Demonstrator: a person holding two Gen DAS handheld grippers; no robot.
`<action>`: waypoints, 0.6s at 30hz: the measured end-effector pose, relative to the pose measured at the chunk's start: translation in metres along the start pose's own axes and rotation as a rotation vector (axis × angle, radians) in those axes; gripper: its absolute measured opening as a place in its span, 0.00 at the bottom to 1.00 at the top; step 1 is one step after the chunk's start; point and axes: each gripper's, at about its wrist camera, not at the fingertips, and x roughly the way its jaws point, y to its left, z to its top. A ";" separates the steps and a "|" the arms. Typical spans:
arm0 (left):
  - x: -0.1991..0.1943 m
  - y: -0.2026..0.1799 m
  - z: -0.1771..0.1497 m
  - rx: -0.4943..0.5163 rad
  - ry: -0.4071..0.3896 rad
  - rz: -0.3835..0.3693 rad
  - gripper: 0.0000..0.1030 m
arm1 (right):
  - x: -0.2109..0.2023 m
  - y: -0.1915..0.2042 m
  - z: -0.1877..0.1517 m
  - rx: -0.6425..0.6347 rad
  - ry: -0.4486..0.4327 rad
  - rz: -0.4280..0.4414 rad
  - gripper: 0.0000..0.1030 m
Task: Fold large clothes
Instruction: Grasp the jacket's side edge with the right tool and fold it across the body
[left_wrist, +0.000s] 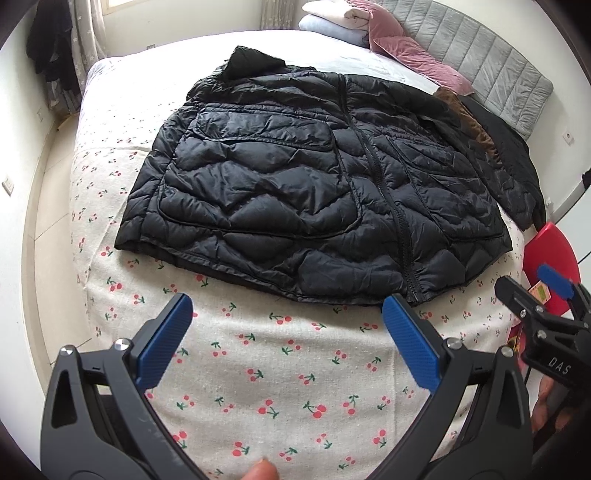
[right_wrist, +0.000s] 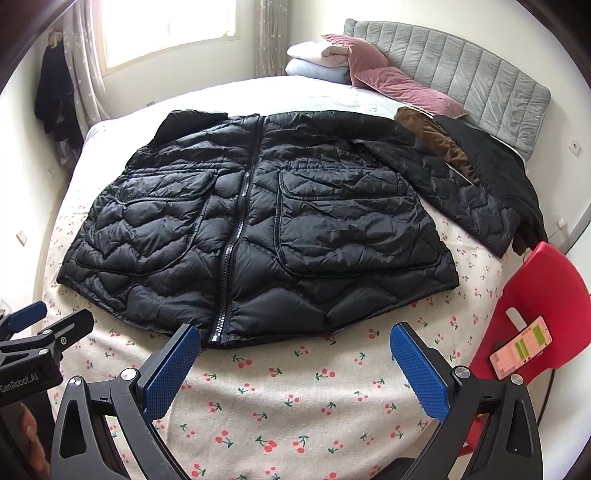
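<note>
A large black quilted puffer jacket (left_wrist: 314, 177) lies flat, front up and zipped, on the bed with a cherry-print cover (left_wrist: 258, 369). It also shows in the right wrist view (right_wrist: 258, 221). One sleeve (right_wrist: 461, 195) stretches out to the right; the other side is folded near the collar. My left gripper (left_wrist: 288, 314) is open and empty, just short of the jacket's hem. My right gripper (right_wrist: 295, 343) is open and empty, also just short of the hem near the zipper's bottom end. The right gripper shows at the right edge of the left wrist view (left_wrist: 532, 295).
Pink pillows (right_wrist: 388, 77) and folded bedding (right_wrist: 317, 59) lie at the grey headboard (right_wrist: 461, 66). A brown garment (right_wrist: 436, 140) and another black garment (right_wrist: 495, 158) lie right of the jacket. A red chair (right_wrist: 535, 306) with a phone (right_wrist: 521, 347) stands at the bed's right side.
</note>
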 end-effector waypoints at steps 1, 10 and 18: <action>0.003 0.003 0.004 0.021 0.009 -0.002 0.99 | 0.000 -0.002 0.001 -0.034 -0.021 0.018 1.00; 0.023 0.092 0.057 0.046 0.037 -0.028 0.99 | 0.032 -0.073 0.025 -0.097 0.030 0.209 1.00; 0.068 0.164 0.081 -0.026 0.134 -0.119 0.92 | 0.083 -0.190 0.049 0.084 0.085 0.176 1.00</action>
